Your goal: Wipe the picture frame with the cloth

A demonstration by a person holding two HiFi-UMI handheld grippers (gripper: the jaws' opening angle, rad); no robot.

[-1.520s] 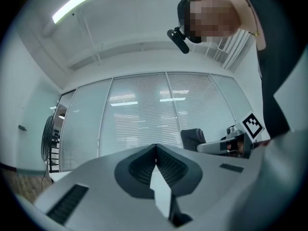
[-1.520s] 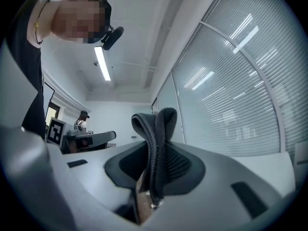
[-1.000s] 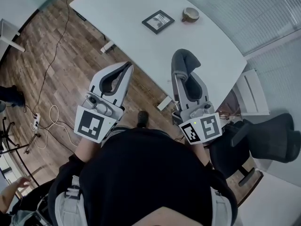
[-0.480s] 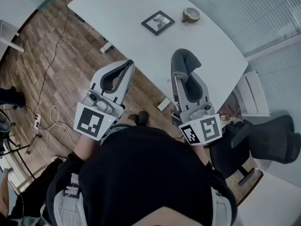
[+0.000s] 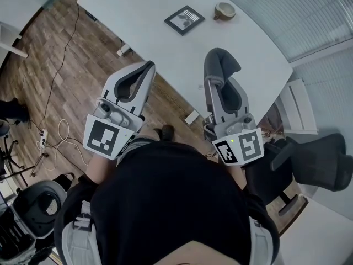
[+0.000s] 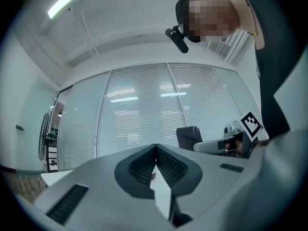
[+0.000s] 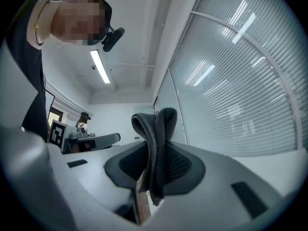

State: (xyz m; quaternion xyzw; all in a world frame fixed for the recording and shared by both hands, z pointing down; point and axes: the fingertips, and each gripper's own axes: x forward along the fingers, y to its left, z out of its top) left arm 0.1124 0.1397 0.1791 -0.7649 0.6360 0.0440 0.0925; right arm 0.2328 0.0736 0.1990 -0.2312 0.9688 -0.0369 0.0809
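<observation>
Status: right claw (image 5: 213, 81) is clamped on the dark grey cloth (image 5: 222, 65). In the right gripper view I see the cloth (image 7: 161, 124) folded and pinched between both pads, with a bunched end sticking up past the tips of the right claw (image 7: 155, 150) and a short tail hanging below.

Left claw (image 5: 149, 65) is fully closed. The left gripper view shows the pads of the left claw (image 6: 155, 148) meeting at the tip with nothing between them.

Picture frame (image 5: 184, 20), dark border with a pale print, lies flat on the white bench (image 5: 138, 15). Neither claw touches it and both are well apart from it, on my side of it. From the head view, the left claw is below and left of the frame, over the wood floor (image 5: 55, 54) just off the bench edge. The right claw is below and right of the frame, and its cloth end overlaps the bench's near edge.

Small tan cup (image 5: 224, 10) stands just right of the frame. Black office chair (image 5: 314, 159) is far to the frame's lower right, off the bench. Loose cables (image 5: 55, 134) lie on the floor well to the frame's lower left.
</observation>
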